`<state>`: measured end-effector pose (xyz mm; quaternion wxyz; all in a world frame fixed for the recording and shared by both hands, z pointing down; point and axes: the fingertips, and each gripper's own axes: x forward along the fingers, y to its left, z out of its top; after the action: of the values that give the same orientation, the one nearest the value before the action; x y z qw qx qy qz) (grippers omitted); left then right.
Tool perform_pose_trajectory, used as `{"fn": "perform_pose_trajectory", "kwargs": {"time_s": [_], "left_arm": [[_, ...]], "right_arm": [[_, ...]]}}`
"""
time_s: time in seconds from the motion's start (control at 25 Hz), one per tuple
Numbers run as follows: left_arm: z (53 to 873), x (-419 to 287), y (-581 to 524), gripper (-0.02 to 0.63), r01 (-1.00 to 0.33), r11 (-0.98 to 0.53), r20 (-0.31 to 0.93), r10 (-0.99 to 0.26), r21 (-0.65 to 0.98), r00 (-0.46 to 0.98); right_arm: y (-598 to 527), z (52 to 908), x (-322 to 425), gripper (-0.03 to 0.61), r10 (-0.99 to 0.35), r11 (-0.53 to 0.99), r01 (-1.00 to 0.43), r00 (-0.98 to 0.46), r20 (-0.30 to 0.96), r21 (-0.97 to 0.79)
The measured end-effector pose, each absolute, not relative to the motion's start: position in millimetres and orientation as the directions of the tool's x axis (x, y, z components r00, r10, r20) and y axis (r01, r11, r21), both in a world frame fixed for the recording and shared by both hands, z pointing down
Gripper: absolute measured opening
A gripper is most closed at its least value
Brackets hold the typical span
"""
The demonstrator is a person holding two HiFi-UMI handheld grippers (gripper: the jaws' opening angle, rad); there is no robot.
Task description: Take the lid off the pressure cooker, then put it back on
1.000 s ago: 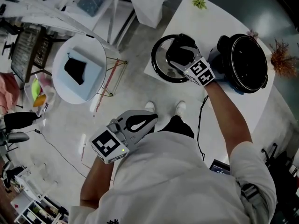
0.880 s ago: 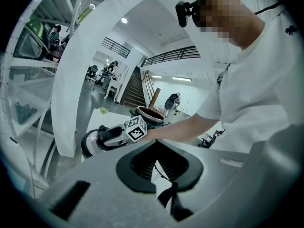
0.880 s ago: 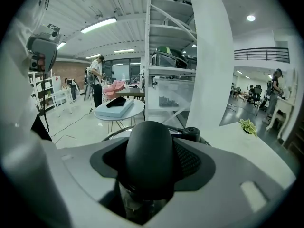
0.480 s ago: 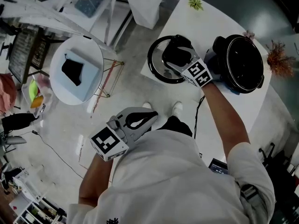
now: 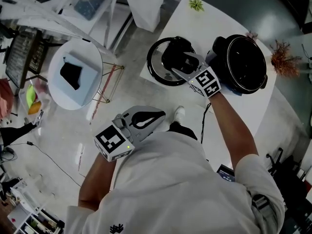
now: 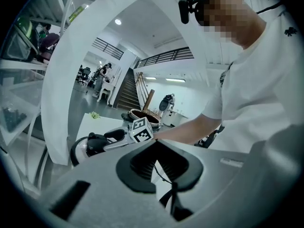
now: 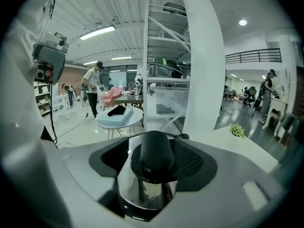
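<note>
**Jaws astride the lid handle: lid off, return pending**

- **Jaws, right gripper** (image 5: 181,62): standing wide, one on each side of the black handle (image 7: 154,158) of the lid. They have just been opening. A dark gap shows between the handle and one pad, so the handle sits between them without being pinched.
- **Jaws, left gripper** (image 5: 161,116): tips together, nothing between them. It is held low by the person's waist, well apart from the desk.
- **Lid** (image 5: 156,71): round, bright metal with a dark rim. It lies on the white desk (image 5: 195,23) close to an edge, just beside the pot and not on it.
- **Pressure cooker pot** (image 5: 241,65): dark and open-mouthed, on the same desk, to the lid's right in the head view (its inside is too dark to show any contents).
- **Progress:** the first half reads as done, since the lid is off and set down. Still to do, by my judgement: close on the handle, carry the lid over the pot's mouth and seat it squarely. Whether a locking turn is needed cannot be told from here.
- **Writing:** none legible.
  - The cube on each gripper carries black-and-white square markers, which are patterns and not letters.
  - A small dark emblem on the white shirt (image 5: 115,228) is too small to read.
  - No maker's name shows on the pot or the lid.
</note>
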<state>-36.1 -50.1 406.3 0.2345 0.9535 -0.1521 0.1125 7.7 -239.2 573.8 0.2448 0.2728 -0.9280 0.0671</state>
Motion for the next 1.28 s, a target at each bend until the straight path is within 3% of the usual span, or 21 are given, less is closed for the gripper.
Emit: {"fn": "perform_pose_trajectory", "kwargs": {"time_s": [0.6,1.28], "left_arm": [[401,-17,-52,0.006,-0.346,-0.850,0.281,-0.246,0.397,0.928],[413,-51,-60,0.006,-0.423,-0.801,0.312,-0.310,0.424,0.898]], "right_arm": [[-235,576,16,0.316,-0.459,0.847,-0.531,-0.736,0.498,-0.005],[-268,617,-21,0.328,-0.394,0.878,-0.479,-0.728,0.560,-0.004]]}}
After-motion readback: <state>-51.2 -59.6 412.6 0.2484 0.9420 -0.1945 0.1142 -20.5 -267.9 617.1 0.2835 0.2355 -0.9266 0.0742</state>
